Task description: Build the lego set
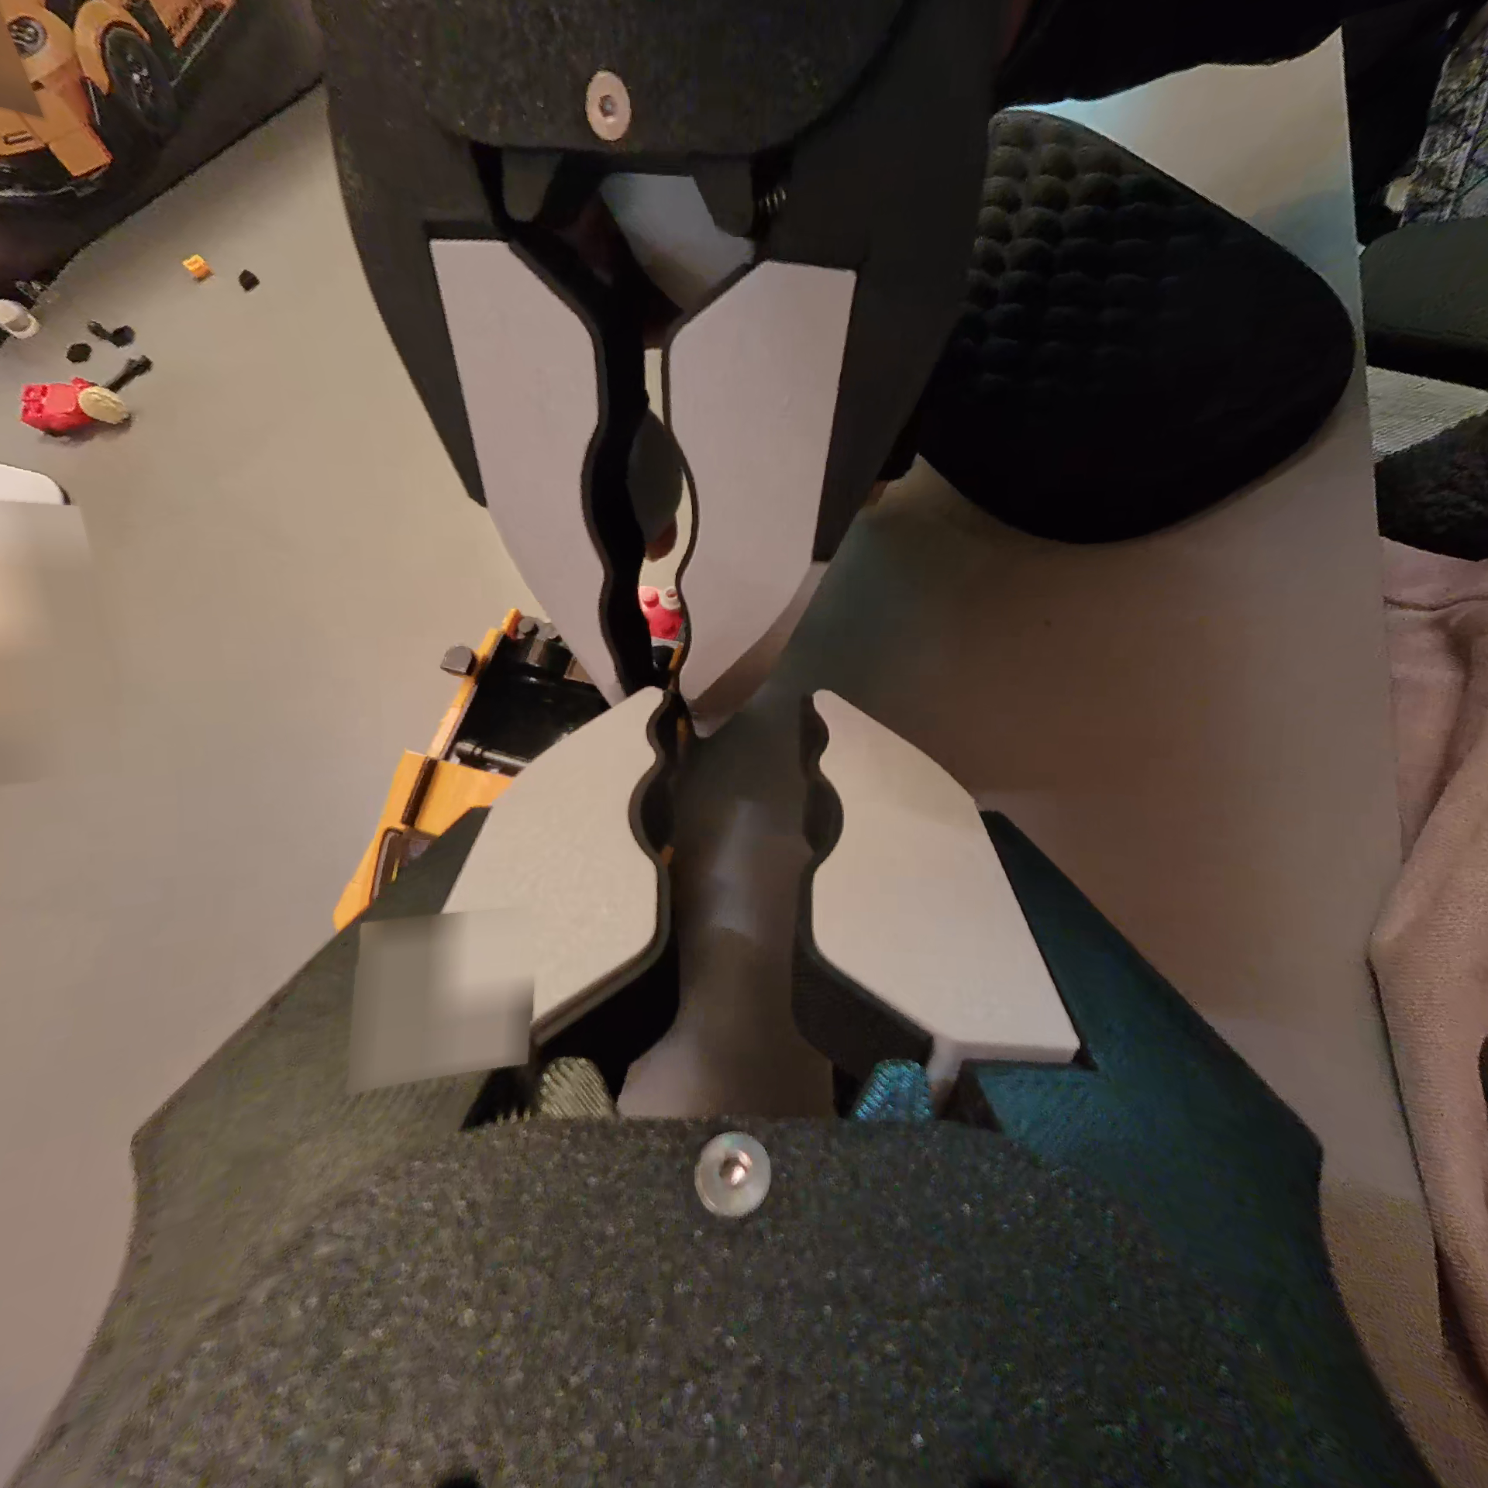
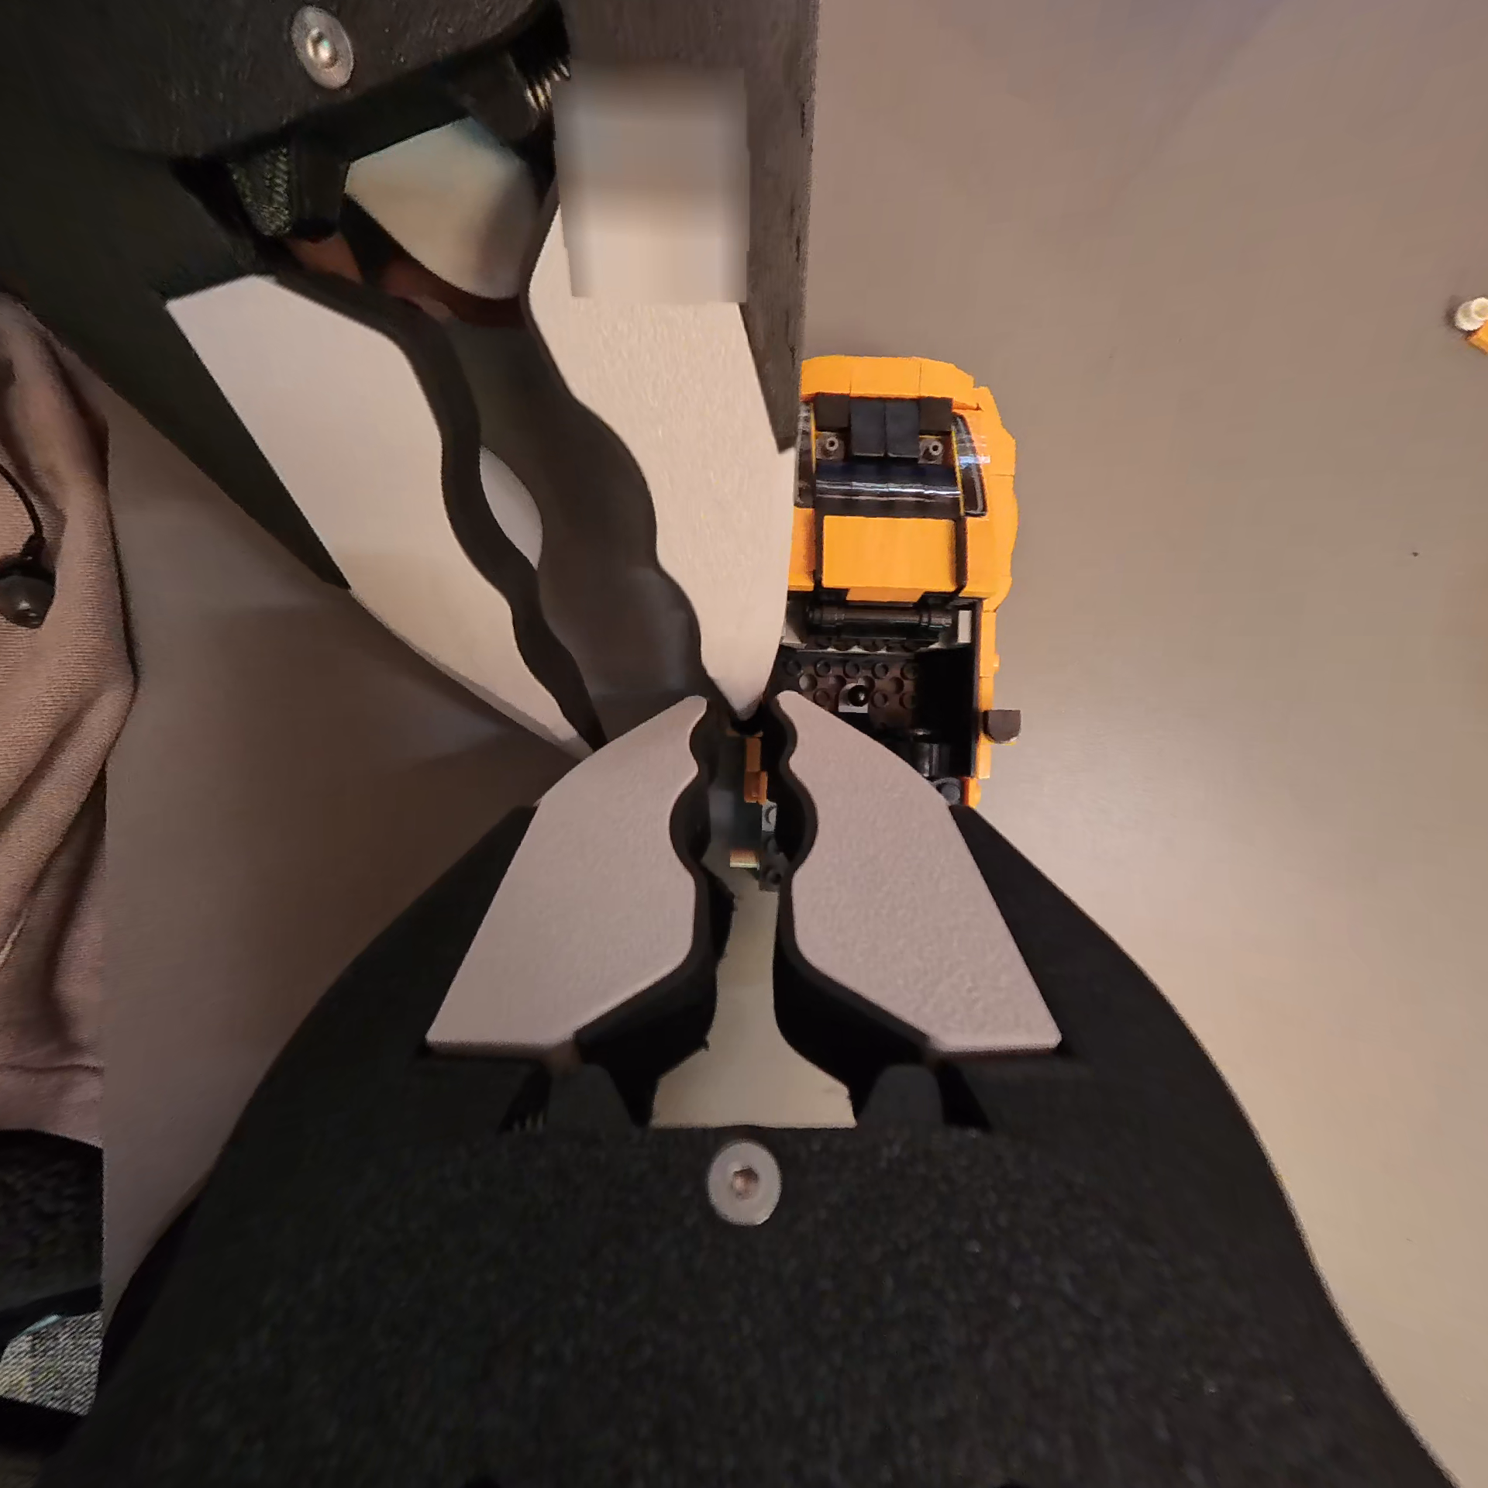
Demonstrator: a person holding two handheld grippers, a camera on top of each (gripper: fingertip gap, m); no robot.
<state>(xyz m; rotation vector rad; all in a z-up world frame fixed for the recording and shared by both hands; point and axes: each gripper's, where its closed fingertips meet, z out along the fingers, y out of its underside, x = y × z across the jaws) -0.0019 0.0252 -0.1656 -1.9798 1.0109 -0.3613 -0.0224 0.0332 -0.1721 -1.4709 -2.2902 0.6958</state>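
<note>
An orange and black brick car (image 2: pixel 886 547) with an open studded bay lies on the grey table (image 2: pixel 1208 725). It also shows in the left wrist view (image 1: pixel 435 789). My right gripper (image 2: pixel 741 704) is shut on the car's thin orange side wall (image 2: pixel 753 773). In the left wrist view it (image 1: pixel 668 692) comes down from the top with an orange sliver between its tips. My left gripper (image 1: pixel 734 708) is open with only table between its fingers. Its left fingertip (image 1: pixel 636 725) meets the right gripper's tips at the wall. One of its fingers (image 2: pixel 684 451) reaches in from the upper left.
Loose parts lie at the far left: a red brick piece (image 1: pixel 56 403), small black bits (image 1: pixel 105 338), a small orange piece (image 1: pixel 196 266). A second orange car (image 1: pixel 88 97) is at the top left. A black dimpled pad (image 1: pixel 1127 322) and pinkish cloth (image 1: pixel 1433 886) are at the right. My two grippers' fingertips are within a few centimetres of each other. Left tips and right tips are each some 35 centimetres from the small orange piece (image 1: pixel 196 266).
</note>
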